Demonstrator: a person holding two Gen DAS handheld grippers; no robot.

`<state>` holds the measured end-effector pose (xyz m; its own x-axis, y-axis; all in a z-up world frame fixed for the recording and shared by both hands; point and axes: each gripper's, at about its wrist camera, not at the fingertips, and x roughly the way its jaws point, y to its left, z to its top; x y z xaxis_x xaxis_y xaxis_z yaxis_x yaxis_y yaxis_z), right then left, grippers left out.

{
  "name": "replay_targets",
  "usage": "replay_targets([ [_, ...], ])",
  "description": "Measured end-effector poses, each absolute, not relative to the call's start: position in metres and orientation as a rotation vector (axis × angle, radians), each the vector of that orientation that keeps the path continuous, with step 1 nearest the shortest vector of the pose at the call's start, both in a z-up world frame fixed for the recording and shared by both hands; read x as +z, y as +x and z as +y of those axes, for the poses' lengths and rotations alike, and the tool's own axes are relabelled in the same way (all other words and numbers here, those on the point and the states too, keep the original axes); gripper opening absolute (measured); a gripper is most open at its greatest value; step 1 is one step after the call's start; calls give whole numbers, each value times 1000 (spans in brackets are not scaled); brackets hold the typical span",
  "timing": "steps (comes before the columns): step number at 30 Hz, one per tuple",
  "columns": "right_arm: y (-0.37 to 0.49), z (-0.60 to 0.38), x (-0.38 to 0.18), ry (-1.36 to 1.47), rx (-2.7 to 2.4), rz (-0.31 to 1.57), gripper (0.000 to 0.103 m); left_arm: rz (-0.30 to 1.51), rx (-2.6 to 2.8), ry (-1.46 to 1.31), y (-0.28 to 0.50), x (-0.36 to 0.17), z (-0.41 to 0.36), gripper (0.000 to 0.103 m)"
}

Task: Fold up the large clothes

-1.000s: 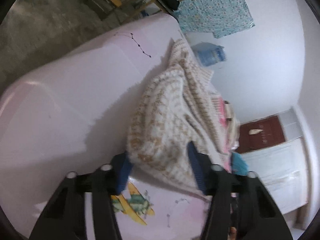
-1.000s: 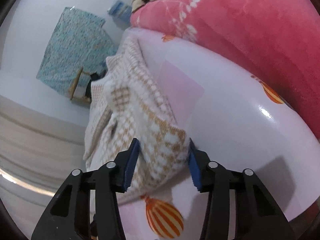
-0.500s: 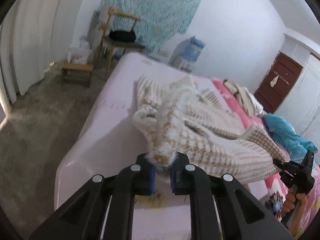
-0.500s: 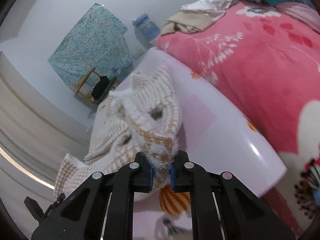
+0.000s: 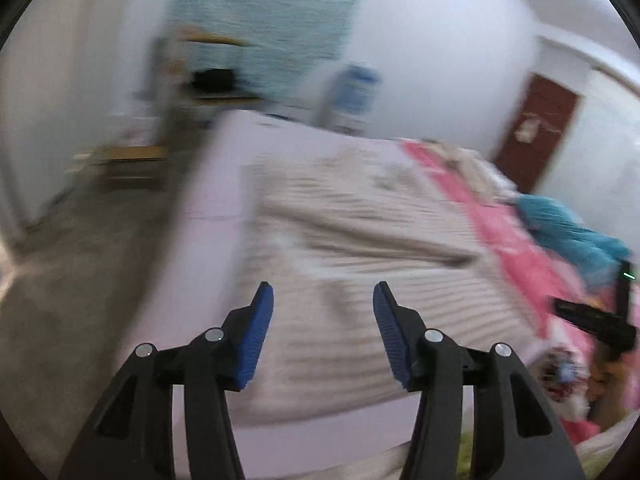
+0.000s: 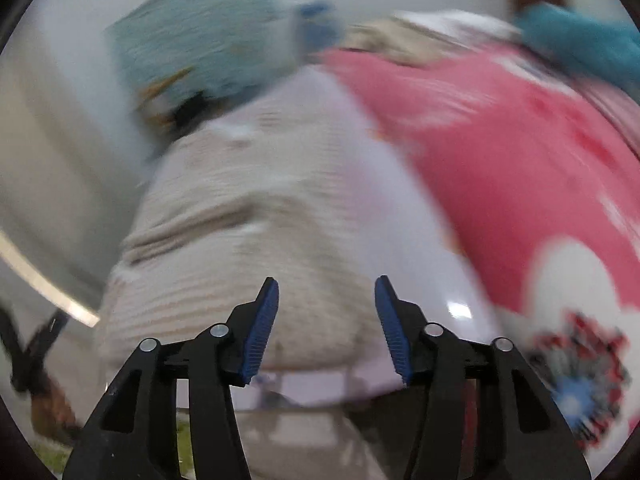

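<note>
Knit garment (image 5: 360, 264) mid-frame on bed (image 5: 208, 216): soft, floppy, probably bulky; blur hides hems. Left tongs (image 5: 323, 320), right tongs (image 6: 326, 316) opening, empty. Grip near corners.

My grippers: matt black plastic arms, ribbed blue pads (image 5: 256, 332), bright metal pivot pins. Sweater (image 5: 360, 280): fuzzy ribbed knit, cream and tan. Sheet (image 6: 440, 280) under it: smooth, glossy lilac. Blanket (image 6: 500, 152), right: plush pink fleece.
</note>
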<state>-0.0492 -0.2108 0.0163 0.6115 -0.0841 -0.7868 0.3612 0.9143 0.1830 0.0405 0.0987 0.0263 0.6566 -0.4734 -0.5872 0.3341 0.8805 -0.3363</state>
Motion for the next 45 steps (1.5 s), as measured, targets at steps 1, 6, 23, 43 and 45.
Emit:
replay_targets([
  [1, -33, -195, 12, 280, -220, 893, 39, 744, -517, -205, 47, 23, 82, 51],
  [6, 11, -167, -34, 197, -106, 1041, 28, 913, -694, -68, 67, -21, 6, 51],
  [23, 28, -176, -57, 121, -150, 1215, 24, 966, -789, 5, 92, -48, -31, 62],
  [43, 3, -258, -8, 336, -264, 1036, 42, 944, -649, -49, 110, -30, -6, 77],
  [45, 1, -242, -1, 306, -186, 1015, 44, 937, -602, -46, 111, -27, 3, 80],
])
